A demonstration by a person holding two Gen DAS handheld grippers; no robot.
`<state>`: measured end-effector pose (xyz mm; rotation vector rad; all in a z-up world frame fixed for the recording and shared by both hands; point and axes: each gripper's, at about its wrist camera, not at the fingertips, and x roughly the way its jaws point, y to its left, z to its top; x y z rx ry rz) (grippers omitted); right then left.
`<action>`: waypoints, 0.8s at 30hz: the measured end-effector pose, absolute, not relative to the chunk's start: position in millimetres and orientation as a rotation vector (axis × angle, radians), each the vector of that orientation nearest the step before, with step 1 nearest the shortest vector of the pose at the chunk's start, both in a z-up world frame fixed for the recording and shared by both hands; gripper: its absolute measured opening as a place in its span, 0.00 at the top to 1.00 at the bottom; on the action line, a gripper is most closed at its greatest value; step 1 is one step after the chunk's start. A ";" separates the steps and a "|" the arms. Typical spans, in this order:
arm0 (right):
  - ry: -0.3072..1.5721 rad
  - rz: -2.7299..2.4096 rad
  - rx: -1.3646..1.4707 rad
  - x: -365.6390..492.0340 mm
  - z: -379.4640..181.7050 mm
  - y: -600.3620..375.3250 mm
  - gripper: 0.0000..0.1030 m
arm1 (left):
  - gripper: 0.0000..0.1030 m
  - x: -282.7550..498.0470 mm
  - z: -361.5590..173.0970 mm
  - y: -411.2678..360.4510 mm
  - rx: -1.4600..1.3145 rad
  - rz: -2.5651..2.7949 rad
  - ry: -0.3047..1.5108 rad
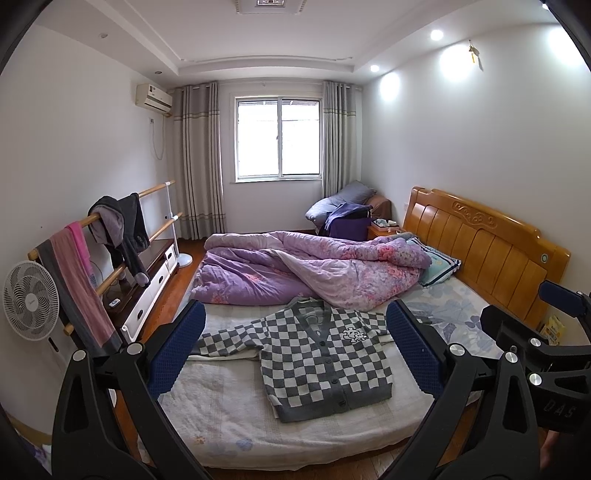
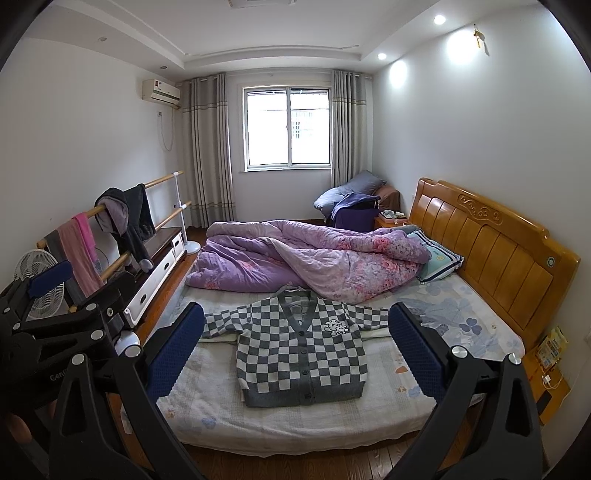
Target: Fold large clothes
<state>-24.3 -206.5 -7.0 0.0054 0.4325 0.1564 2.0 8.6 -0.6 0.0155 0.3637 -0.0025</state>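
Our left gripper (image 1: 295, 343) is matte black plastic with triangular cut-outs in its arms, round silver screw heads at the joints and two fingers faced with dark blue, dimpled pads (image 1: 177, 347). Our right gripper (image 2: 295, 347) is built the same way — black frame, silver screws, blue pads (image 2: 417, 350). White lettering marks each black body, and a bit of bare skin (image 2: 16, 424) shows behind one.

Daylight from far window (image 1: 279, 138), blown out white. Ceiling spots (image 1: 436, 35) throw glare patches on right wall (image 1: 480, 147). Room evenly bright, shadows soft. Sharp focus; strong fisheye bending, dark corners.
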 end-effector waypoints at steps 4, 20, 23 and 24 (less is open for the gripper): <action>0.431 0.154 0.003 -22.7 -10.2 -206.5 0.07 | 0.05 1.9 0.0 8.5 0.014 -0.004 0.365; 0.432 0.154 -0.002 -20.6 -13.9 -201.6 0.07 | 0.05 2.3 -1.2 8.7 0.015 -0.001 0.366; 0.436 0.151 -0.002 -19.1 -17.3 -200.8 0.07 | 0.05 2.2 -1.2 8.6 0.016 -0.001 0.366; 0.438 0.150 -0.001 -18.7 -19.3 -201.1 0.07 | 0.05 2.1 -1.3 9.2 0.016 -0.003 0.365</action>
